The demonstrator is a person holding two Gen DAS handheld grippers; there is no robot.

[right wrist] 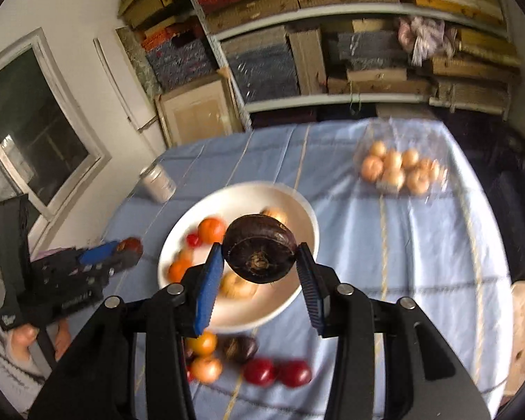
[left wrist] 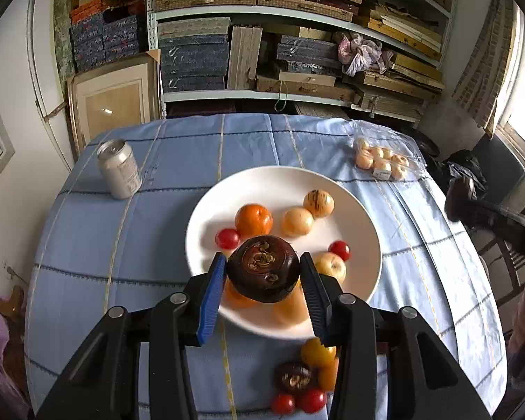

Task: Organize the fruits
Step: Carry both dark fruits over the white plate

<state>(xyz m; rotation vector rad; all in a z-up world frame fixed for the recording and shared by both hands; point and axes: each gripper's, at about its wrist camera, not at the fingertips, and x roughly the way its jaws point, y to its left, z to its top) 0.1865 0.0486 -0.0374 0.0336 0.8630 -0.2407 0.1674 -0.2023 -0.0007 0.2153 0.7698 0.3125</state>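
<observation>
My left gripper (left wrist: 263,269) is shut on a dark brown round fruit (left wrist: 262,267) and holds it above the near part of the white plate (left wrist: 364,231). The plate holds an orange fruit (left wrist: 253,218), pale yellow fruits (left wrist: 296,222) and red cherry tomatoes (left wrist: 227,238). My right gripper (right wrist: 260,257) is shut on another dark brown fruit (right wrist: 259,252) above the same plate (right wrist: 306,210). Loose fruits (left wrist: 306,381) lie on the cloth in front of the plate, and show in the right wrist view (right wrist: 259,371). The left gripper shows at the left of the right wrist view (right wrist: 122,250).
A silver can (left wrist: 119,169) stands on the blue checked tablecloth (left wrist: 122,245) at the far left. A clear plastic pack of pale fruits (left wrist: 381,162) lies at the far right. Shelves of boxes (left wrist: 262,35) stand behind the table. A chair (left wrist: 514,255) is at the right.
</observation>
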